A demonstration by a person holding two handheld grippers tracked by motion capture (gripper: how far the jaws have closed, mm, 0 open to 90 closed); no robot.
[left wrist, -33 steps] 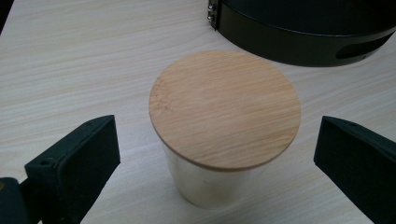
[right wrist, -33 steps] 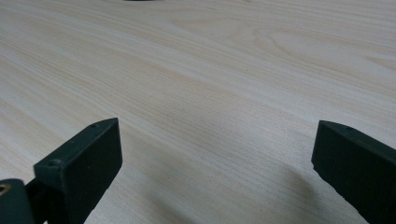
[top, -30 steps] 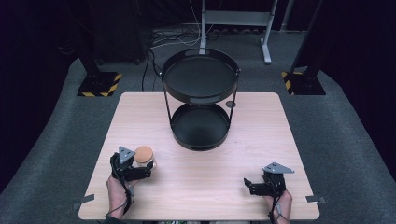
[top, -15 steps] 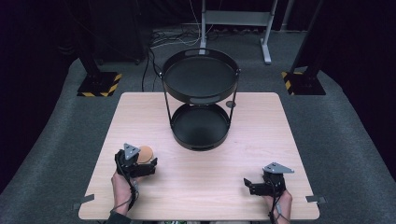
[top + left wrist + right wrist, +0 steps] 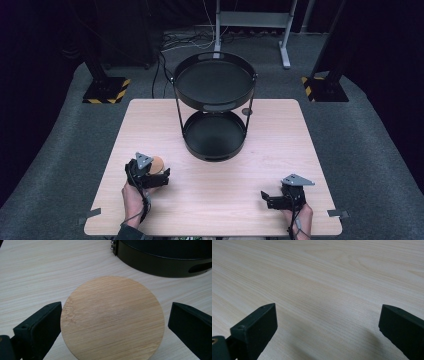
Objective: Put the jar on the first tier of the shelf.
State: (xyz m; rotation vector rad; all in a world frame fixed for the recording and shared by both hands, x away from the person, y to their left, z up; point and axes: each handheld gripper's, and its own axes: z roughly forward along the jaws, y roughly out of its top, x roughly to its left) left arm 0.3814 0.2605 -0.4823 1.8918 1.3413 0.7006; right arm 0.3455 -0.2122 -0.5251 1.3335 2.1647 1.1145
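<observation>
High view, lower right of the frame: my right gripper (image 5: 271,200) rests low over the bare wooden table (image 5: 270,150), and the right gripper view shows its jaws spread wide with nothing between them. At lower left, my left gripper (image 5: 159,176) has its jaws parted around a round bamboo disc (image 5: 112,318); the left jaw sits right at the rim while a gap shows at the right jaw, so it is released, not clamped. Farther up the frame's middle stands a black two-tier tray stand (image 5: 215,85), well apart from both grippers.
</observation>
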